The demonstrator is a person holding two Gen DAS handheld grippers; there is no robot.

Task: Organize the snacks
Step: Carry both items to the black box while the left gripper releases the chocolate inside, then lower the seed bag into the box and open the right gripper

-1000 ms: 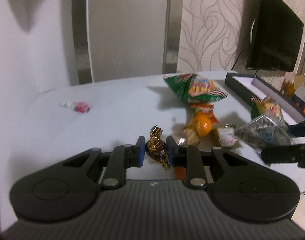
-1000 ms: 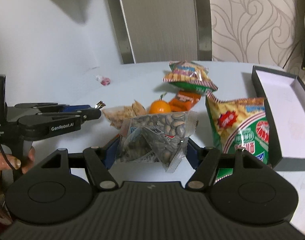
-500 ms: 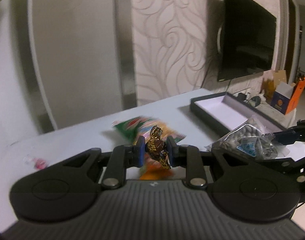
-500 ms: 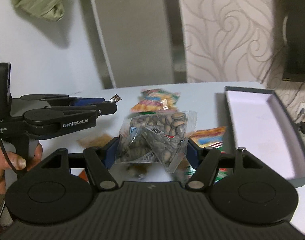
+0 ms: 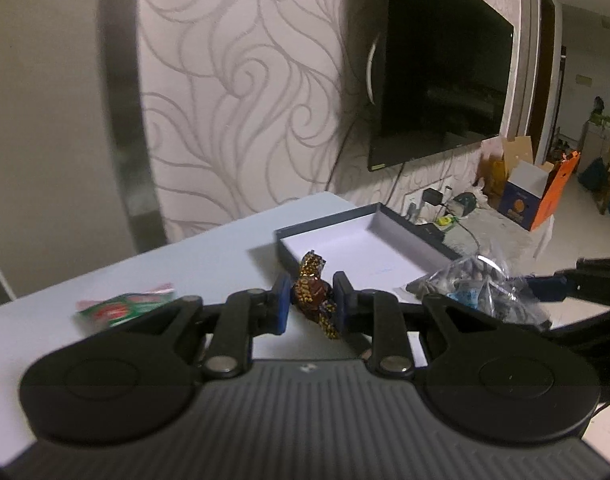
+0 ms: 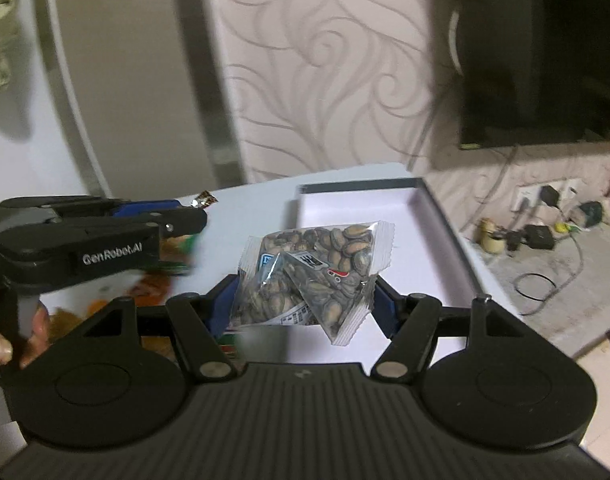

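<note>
Swirl-papered wall [image 5: 241,92] behind pale table [image 5: 209,264]

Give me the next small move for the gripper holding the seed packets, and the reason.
Probably carry on forward and lower over the dark box with the white floor, then open. The right gripper is shut on the clear packets of striped seeds, which hang in front of the box's bare inside.

Box [image 5: 415,236] on table [image 5: 209,256], right of chip bag [image 5: 125,304]; TV [image 5: 445,64] on wall behind box.
</note>
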